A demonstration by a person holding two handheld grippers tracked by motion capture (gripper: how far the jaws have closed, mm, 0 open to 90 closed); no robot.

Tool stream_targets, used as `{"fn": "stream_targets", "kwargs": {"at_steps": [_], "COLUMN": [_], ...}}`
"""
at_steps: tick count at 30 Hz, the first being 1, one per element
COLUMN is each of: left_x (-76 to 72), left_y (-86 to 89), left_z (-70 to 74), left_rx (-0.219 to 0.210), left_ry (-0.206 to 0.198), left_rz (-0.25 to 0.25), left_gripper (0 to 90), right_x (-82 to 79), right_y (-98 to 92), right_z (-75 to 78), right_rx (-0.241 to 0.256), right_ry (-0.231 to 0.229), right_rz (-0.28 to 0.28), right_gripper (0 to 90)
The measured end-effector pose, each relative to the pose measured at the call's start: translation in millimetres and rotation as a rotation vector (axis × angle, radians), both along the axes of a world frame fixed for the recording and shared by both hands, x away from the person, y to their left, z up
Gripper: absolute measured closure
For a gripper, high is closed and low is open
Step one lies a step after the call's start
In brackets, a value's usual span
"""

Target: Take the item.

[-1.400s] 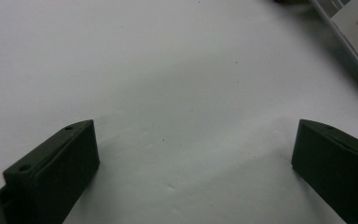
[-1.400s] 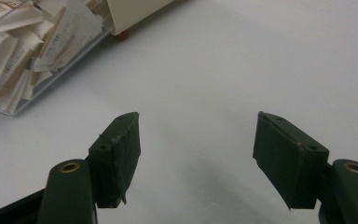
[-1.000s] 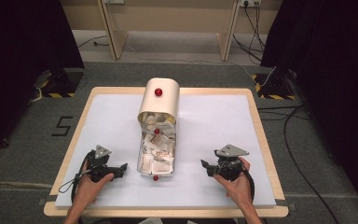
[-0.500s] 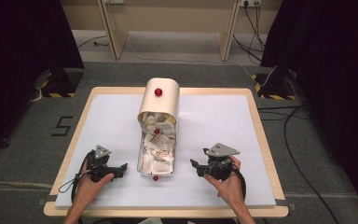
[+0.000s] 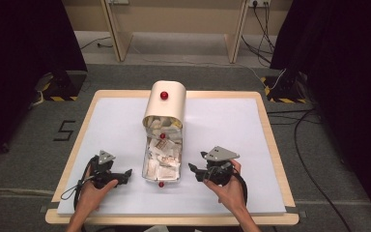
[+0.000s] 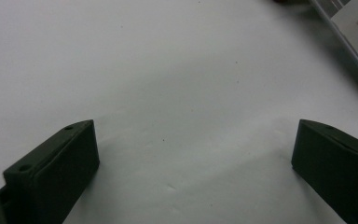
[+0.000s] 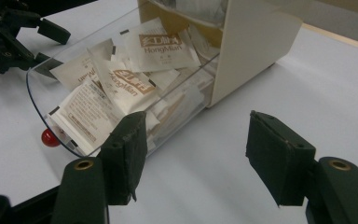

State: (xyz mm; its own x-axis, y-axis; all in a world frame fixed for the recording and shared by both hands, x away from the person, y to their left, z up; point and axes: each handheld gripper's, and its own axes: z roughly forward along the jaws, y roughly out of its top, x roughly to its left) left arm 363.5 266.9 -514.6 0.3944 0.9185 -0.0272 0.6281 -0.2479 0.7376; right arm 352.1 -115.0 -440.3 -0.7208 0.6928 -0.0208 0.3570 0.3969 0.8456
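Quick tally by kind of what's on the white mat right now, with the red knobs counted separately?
Box: 1
Clear drawer, pulled out: 1
Red knobs: 3
Grippers, left and right: 2
Sachets: many, heaped, too overlapped to count
Total without sachets: 7

- A lab or test room set up for recording, not a home.
- Black curtains (image 5: 24, 58) hang at the left and right edges of the high view, closing the space in.
- Grey carpet floor (image 5: 38, 159) with a "5" mark (image 5: 65, 130) at the left, and yellow-and-black hazard tape (image 5: 58, 98) on stand feet.
- Loose cables (image 5: 309, 145) trail at the right; a wall socket (image 5: 258, 3) sits at the top.
- The worktop (image 5: 222, 125) is a plain white sheet on a wooden board.
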Motion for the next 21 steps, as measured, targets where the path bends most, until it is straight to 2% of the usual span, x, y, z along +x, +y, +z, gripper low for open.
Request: {"fn": "stream_targets", "kwargs": {"at_steps": [8, 14, 21], "left_x": [0.0, 0.0, 0.0], "left_y": [-0.2, -0.2, -0.2], "left_z": [-0.1, -0.1, -0.1], "left_rx": [-0.003, -0.003, -0.003], "left_ry": [-0.001, -0.002, -0.001], "left_rz": [0.002, 0.002, 0.002], "left_gripper": [0.0, 0.0, 0.0], "right_x": [-0.9, -2.2, -2.1], "right_y": [17.7, 37.6, 50.0], "right_z": [11.3, 12.8, 14.0], "right_rx": [0.008, -0.002, -0.002], "right_ry": [-0.032, -0.037, -0.044], "right_rz": [0.052, 0.102, 0.130], "right_gripper": [41.5, 43.7, 46.3]}}
